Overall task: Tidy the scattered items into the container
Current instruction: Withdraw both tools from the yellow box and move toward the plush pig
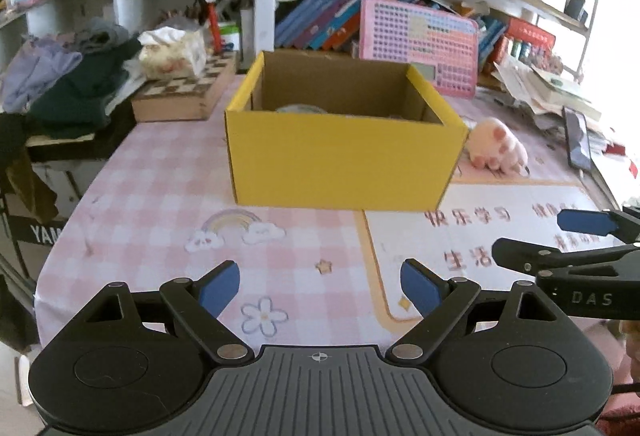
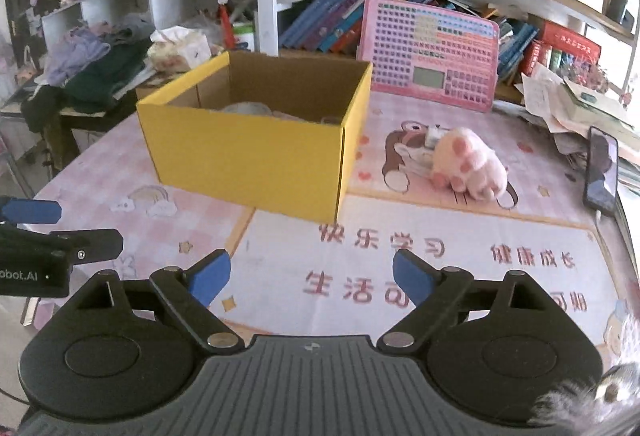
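A yellow cardboard box [image 1: 344,159] [image 2: 248,155] stands open-topped on the pink checked tablecloth, with pale grey items [image 2: 250,107] lying low inside it. To its right a pink plush paw [image 2: 468,163] [image 1: 498,147] lies on the cloth, and a small grey object [image 2: 432,135] touches its far end. My left gripper [image 1: 320,272] hovers open over the cloth in front of the box, nothing between its blue pads. My right gripper [image 2: 311,263] is also open and empty, in front of the box's right corner. Each gripper shows at the edge of the other's view.
A dark phone [image 2: 602,167] lies at the table's right edge beside a heap of papers [image 2: 576,99]. A pink toy keyboard [image 2: 432,51] leans against books behind the box. A chessboard box [image 1: 184,91] and piled clothes [image 1: 68,83] sit at the back left.
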Demonstrator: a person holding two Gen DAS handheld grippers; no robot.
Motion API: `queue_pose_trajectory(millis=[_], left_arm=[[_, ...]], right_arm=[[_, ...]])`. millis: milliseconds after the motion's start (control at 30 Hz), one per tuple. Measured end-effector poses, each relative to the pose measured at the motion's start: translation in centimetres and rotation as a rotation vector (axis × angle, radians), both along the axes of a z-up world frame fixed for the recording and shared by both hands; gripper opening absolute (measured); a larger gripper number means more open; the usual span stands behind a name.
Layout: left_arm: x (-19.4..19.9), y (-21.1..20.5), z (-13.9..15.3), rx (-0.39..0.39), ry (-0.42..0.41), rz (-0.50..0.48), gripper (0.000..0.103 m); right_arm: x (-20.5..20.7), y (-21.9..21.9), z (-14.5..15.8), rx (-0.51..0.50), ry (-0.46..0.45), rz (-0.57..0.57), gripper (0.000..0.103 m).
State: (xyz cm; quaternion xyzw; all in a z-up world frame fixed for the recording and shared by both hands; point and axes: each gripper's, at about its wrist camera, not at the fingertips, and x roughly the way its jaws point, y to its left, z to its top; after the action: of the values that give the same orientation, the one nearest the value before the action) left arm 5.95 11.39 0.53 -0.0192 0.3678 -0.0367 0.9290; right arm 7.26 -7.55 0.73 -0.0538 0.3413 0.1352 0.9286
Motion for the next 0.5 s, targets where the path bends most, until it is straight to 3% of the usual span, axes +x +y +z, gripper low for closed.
queue_pose_trajectory(millis=[500], left_arm=[[-1.4, 0.3, -2.3, -0.029, 0.115, -0.04, 0.09]], right_arm=[[-2.2, 1.7, -1.3, -0.082, 0.064, 0.012, 0.096]])
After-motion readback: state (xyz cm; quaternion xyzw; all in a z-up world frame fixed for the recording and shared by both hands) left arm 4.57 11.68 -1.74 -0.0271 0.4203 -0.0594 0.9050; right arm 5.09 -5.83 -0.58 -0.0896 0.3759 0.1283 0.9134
